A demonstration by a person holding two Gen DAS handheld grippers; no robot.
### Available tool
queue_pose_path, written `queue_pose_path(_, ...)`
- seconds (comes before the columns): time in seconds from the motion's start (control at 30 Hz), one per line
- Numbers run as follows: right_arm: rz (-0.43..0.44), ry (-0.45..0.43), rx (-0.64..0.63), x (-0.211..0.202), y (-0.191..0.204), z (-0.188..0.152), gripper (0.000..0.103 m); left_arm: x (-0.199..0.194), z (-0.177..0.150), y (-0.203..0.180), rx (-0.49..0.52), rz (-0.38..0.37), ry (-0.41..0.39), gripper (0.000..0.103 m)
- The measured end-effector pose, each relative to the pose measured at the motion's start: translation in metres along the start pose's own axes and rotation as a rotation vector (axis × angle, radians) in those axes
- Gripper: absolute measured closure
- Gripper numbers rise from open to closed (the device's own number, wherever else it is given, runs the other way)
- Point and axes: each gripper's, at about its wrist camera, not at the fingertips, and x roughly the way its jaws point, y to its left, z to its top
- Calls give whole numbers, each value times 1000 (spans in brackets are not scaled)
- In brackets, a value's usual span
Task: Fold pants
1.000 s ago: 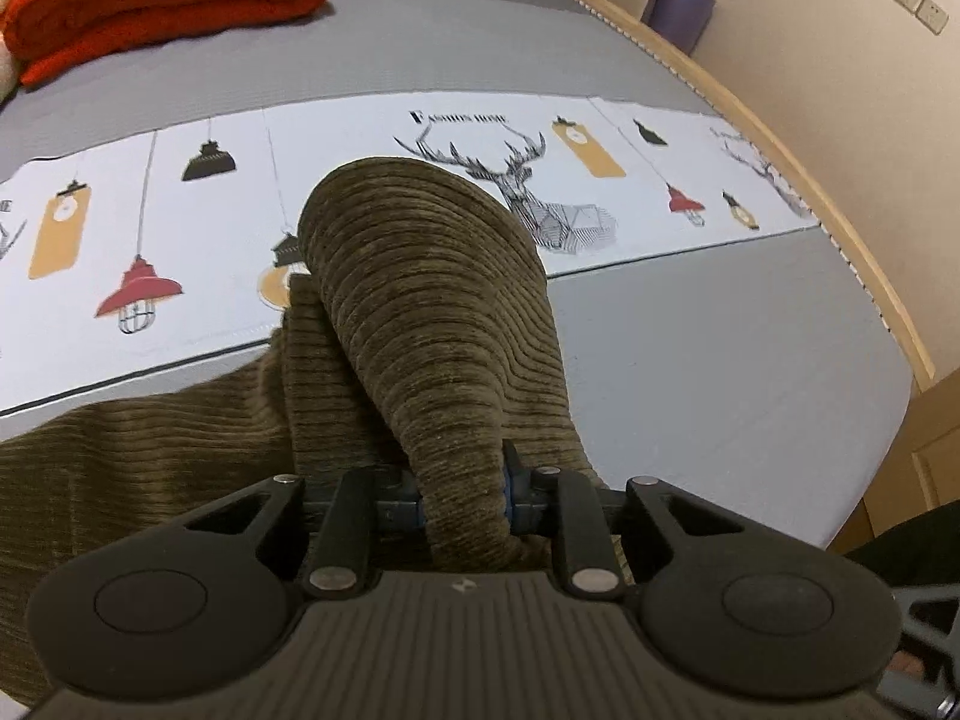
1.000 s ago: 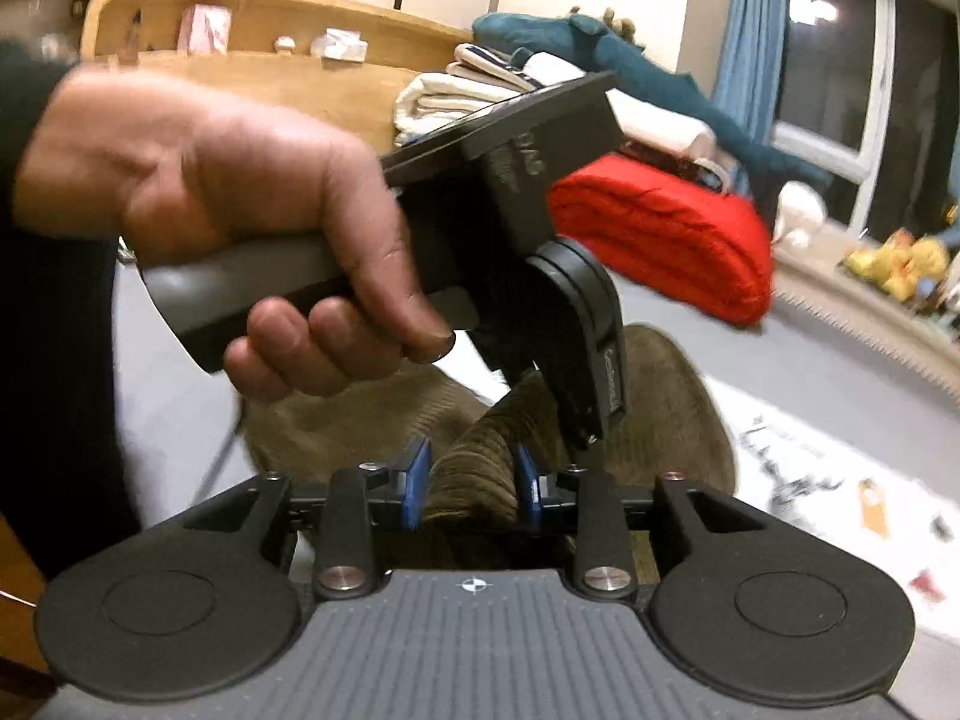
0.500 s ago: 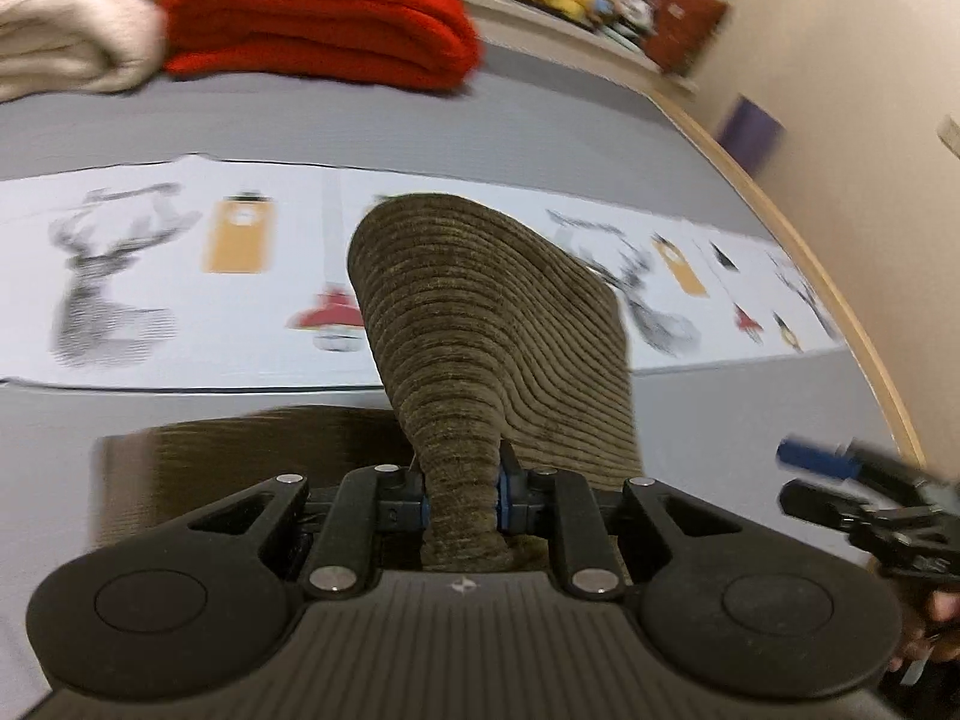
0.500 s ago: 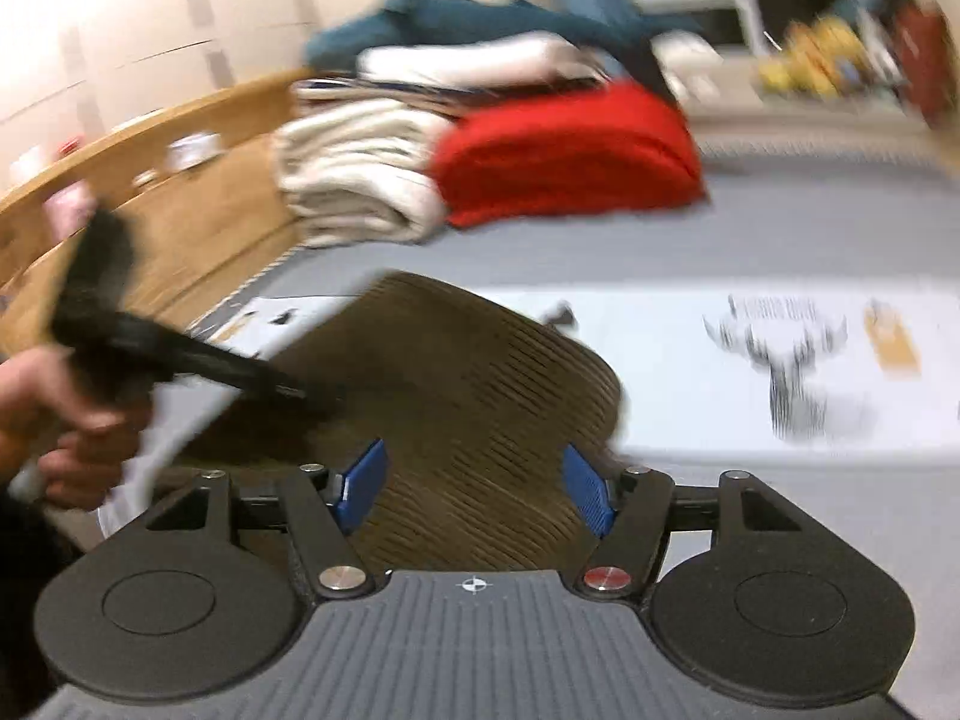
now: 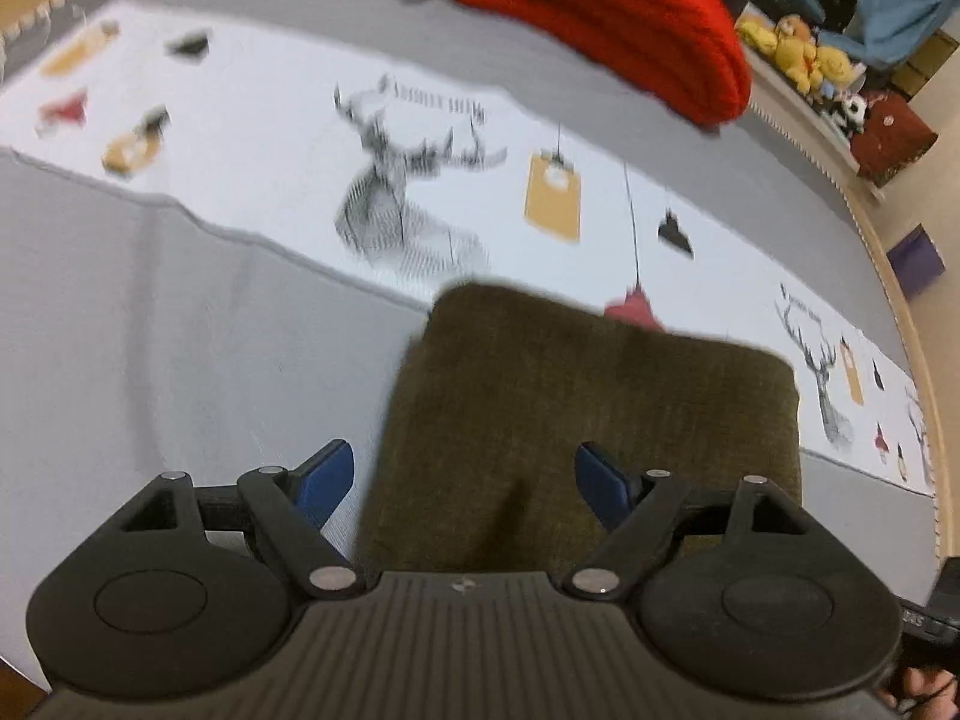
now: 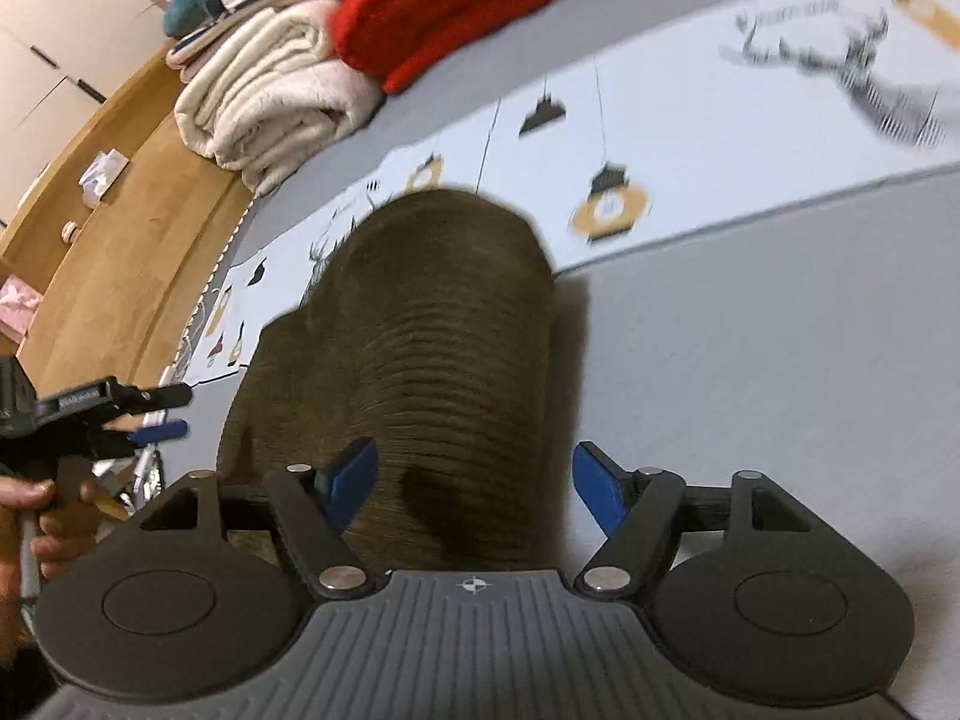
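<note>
Both grippers — left gripper (image 5: 465, 480) and right gripper (image 6: 474, 480) — hover with jaws spread apart, gripping nothing, above folded olive corduroy pants (image 5: 594, 414) on a grey bed (image 5: 180, 324).

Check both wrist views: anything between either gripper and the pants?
Nothing visible. The left gripper is open with the folded olive pants directly ahead between its fingers. The right gripper is open too, over the same pants. Only the bare grey bed cover surrounds them.
</note>
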Motion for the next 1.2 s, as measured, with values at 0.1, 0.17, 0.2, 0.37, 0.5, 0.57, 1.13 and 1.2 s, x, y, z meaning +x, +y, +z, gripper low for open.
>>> queue_pose_path(0.1, 21, 42, 35, 15, 1, 1, 27, 21, -4, -4, 25, 15, 72, 17)
queue_pose_path(0.17, 33, 73, 43, 26, 2, -1, 26, 35, -9, -9, 43, 29, 104, 15)
queue_pose_path(0.2, 39, 85, 41, 30, 4, -2, 25, 42, -11, -10, 48, 39, 120, 15)
queue_pose_path(0.37, 27, 91, -46, 42, 17, -5, 42, 60, -15, -21, 69, 59, 145, 16)
queue_pose_path(0.5, -17, 24, -124, 32, 25, 3, 77, 60, -11, -43, 101, 61, 124, 33)
queue_pose_path(0.57, -46, 7, -114, 22, 21, 14, 82, 64, -8, -59, 96, 39, 121, 38)
queue_pose_path(1.13, -431, -15, -45, -138, -140, 64, 85, 127, -58, -255, 380, -177, 158, 44)
queue_pose_path(1.2, -450, -42, -75, -142, -131, 62, 76, 122, -51, -250, 355, -145, 150, 38)
